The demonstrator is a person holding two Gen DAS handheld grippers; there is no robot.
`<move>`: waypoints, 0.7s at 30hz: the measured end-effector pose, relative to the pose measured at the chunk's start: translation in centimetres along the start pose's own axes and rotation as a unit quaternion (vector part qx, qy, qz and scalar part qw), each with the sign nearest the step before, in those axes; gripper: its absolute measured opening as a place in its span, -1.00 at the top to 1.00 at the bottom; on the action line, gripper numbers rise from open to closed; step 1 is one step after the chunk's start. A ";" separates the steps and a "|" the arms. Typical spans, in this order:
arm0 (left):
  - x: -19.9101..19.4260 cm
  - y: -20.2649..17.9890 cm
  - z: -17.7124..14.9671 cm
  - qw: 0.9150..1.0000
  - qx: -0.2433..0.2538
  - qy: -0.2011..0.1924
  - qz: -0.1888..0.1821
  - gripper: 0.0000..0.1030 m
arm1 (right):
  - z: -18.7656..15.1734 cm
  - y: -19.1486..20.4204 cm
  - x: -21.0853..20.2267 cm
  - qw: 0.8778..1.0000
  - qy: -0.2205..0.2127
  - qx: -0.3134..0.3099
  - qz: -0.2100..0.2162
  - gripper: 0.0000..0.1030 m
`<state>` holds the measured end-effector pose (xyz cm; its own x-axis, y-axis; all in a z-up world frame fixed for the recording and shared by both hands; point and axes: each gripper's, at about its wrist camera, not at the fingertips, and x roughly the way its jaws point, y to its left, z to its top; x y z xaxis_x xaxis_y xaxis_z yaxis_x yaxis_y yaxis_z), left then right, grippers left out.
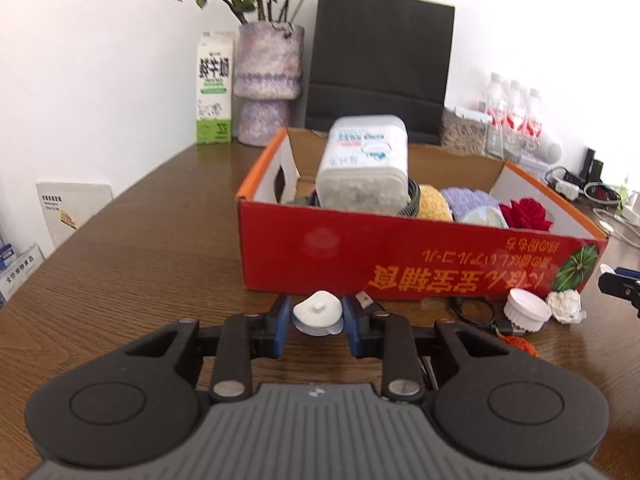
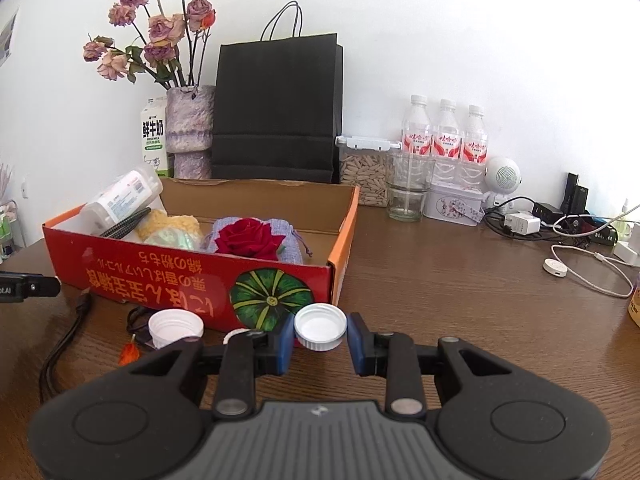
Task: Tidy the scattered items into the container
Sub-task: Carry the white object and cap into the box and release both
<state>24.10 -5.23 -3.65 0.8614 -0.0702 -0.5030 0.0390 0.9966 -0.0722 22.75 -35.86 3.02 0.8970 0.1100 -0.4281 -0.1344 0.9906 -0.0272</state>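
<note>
Left gripper (image 1: 317, 319) clamped white stopper (image 1: 318, 312) before red box (image 1: 400, 258) | right gripper (image 2: 320, 338) clamped white cap (image 2: 320, 326) beside box; rim partly hidden | table (image 1: 140, 240).

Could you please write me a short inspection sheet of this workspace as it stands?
Surface: brown wooden table.
Job's things: red cardboard box already holds a plastic tub, a red rose and cloth pouches; a ribbed white cap and crumpled paper lie outside.
Clutter: black paper bag, vase, milk carton, water bottles.
Tongs: left gripper shut on a white suction hook; right gripper shut on a white bottle cap.
Cables: black cable; white charger lead.
Surroundings: white wall.
</note>
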 end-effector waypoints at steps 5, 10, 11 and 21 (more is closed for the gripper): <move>-1.1 0.2 -0.1 0.999 -0.030 -0.035 0.010 0.45 | 0.1 1.2 -1.2 0.999 -0.047 -0.009 -0.023 0.47; -2.5 -0.8 0.5 0.997 -0.026 -0.072 -0.002 0.45 | 0.8 2.4 -2.2 0.996 -0.091 0.001 0.001 0.47; -2.7 -1.2 0.9 0.997 -0.022 -0.078 -0.005 0.45 | 1.0 2.6 -2.4 0.995 -0.099 0.003 0.008 0.47; -2.7 -4.8 4.8 0.993 0.001 -0.114 -0.041 0.44 | 4.7 6.2 -0.4 0.991 -0.121 -0.003 0.055 0.47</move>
<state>24.00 -9.59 2.15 0.9474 -0.1402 -0.2876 0.1146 0.9879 -0.1041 23.51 -29.40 7.30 0.9516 0.2339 -0.1995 -0.2384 0.9712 0.0017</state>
